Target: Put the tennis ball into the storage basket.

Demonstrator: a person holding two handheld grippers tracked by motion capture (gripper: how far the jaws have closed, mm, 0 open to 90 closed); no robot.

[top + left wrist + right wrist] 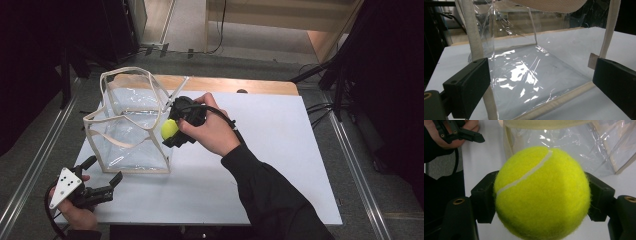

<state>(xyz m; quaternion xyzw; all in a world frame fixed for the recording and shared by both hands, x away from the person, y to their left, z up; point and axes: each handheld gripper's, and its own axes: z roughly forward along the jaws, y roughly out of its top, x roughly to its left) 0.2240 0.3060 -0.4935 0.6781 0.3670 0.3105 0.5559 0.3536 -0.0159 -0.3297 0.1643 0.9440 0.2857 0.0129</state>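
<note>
While unbranded, tennis ball (541, 192) sits clamped — right claw (541, 195).

place: lab | evidence: white table (280, 150), floor cables (320, 107), dark stands (340, 75)

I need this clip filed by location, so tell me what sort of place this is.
Probably a lab or recording workspace, not a home: a white board tabletop on grey carpet, metal floor rails, black stands and loose cables around it. A clear plastic bag with cream trim stands on it.
</note>
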